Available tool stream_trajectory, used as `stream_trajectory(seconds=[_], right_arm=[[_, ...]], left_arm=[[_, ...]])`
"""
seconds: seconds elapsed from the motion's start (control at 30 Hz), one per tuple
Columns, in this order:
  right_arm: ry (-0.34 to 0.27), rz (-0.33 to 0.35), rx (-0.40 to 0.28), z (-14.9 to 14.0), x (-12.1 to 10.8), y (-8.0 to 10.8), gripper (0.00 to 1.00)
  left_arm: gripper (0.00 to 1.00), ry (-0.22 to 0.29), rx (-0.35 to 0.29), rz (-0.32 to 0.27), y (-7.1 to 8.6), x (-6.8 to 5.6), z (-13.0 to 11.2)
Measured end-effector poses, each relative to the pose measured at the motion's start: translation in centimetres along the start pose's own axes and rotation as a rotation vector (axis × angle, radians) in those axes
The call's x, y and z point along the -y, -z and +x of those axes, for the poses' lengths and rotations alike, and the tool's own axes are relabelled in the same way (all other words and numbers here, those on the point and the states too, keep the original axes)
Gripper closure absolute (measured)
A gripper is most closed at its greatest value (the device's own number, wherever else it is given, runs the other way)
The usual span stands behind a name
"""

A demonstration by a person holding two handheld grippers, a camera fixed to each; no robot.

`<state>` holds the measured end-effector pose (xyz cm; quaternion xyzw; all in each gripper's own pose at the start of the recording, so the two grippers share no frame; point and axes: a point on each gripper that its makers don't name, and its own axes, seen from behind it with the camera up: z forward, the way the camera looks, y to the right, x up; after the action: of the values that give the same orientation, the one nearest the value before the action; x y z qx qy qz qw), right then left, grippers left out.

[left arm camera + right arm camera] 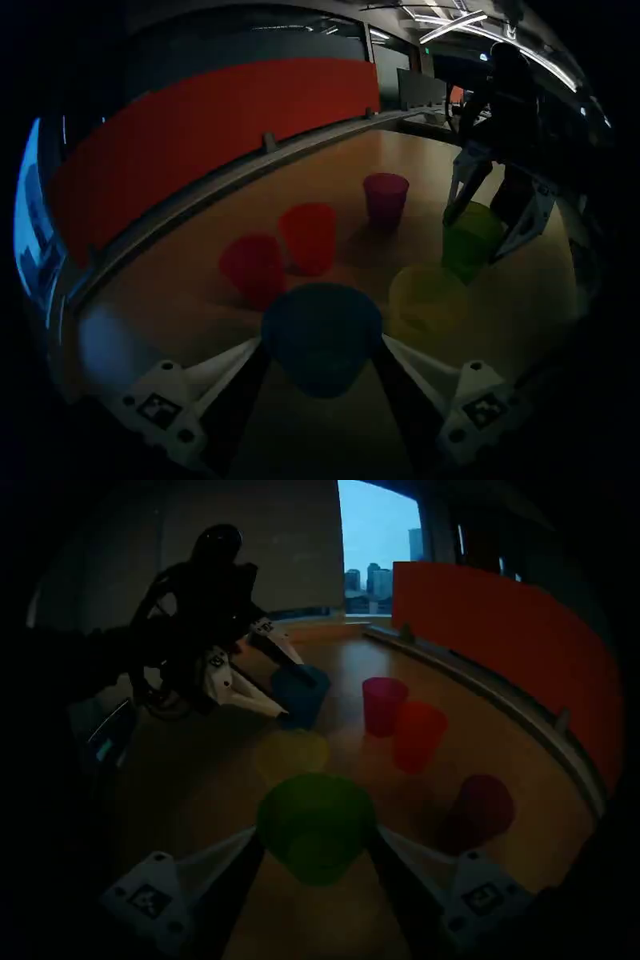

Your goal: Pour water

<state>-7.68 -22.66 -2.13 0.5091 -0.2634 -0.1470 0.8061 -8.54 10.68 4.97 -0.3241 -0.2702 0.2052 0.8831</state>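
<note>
The scene is dim. My left gripper (322, 346) is shut on a blue cup (322, 320) just above the wooden table (200, 312). Across the table, my right gripper (474, 238) is shut on a green cup (466, 252). In the right gripper view the green cup (316, 816) sits between the right gripper (316, 834) fingers, and farther off the left gripper (298, 690) grips the blue cup (308, 694). A yellow cup (428, 300) (292, 752) stands between the two held cups. I cannot tell whether any cup holds water.
A red cup (256, 268), an orange-red cup (310, 236) and a purple cup (386, 198) stand on the table beside a red partition (208, 128). A person's dark figure (200, 600) holds the left gripper. A window (376, 552) is at the far end.
</note>
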Motion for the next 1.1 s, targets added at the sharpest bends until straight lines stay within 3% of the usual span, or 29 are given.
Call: stream_trajectory(seconds=[0.87, 1.1], right_arm=[[-0.009, -0.011, 0.023, -1.3, -0.7, -1.4, 0.02], [-0.008, -0.017, 0.027, -1.6, -0.8, -1.5, 0.02]], left_arm=[[0.12, 0.036, 0.035, -0.022, -1.9, -0.4, -2.6], [0.11, 0.052, 0.034, -0.027, -1.8, -0.5, -2.9]])
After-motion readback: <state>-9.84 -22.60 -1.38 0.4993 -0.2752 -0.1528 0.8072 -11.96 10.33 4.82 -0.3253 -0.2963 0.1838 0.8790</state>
